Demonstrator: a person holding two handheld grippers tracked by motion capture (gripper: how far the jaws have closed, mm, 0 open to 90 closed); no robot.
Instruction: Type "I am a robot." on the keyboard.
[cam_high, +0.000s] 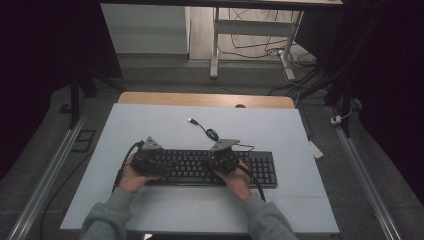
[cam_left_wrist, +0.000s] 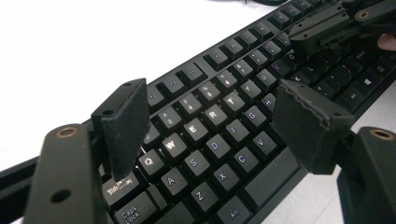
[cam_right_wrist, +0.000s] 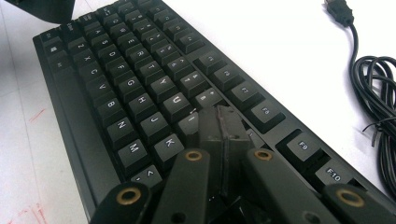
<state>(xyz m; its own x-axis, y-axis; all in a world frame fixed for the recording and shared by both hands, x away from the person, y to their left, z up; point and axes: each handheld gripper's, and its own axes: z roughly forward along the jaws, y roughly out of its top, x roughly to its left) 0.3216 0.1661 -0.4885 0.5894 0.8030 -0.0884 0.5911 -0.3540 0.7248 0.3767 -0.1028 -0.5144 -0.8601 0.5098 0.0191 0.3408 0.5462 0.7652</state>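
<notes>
A black keyboard (cam_high: 200, 167) lies across the white table top, and both grippers hover over it. My left gripper (cam_left_wrist: 215, 126) is open, its two pads (cam_left_wrist: 123, 123) wide apart above the Q, W, E, R keys of the keyboard (cam_left_wrist: 219, 135), with nothing between them. It sits over the keyboard's left part (cam_high: 159, 162). My right gripper (cam_right_wrist: 222, 123) is shut, jaws pressed together and empty. Its tips are low over the keys just right of U on the keyboard (cam_right_wrist: 140, 93); I cannot tell whether they touch. It is near the keyboard's middle (cam_high: 216, 160).
The keyboard's black cable (cam_high: 210, 132) lies coiled behind it, ending in a loose USB plug (cam_right_wrist: 338, 11) on the white top. The right gripper (cam_left_wrist: 327, 25) appears far off in the left gripper view. A desk frame and floor cables (cam_high: 260, 50) stand beyond the table.
</notes>
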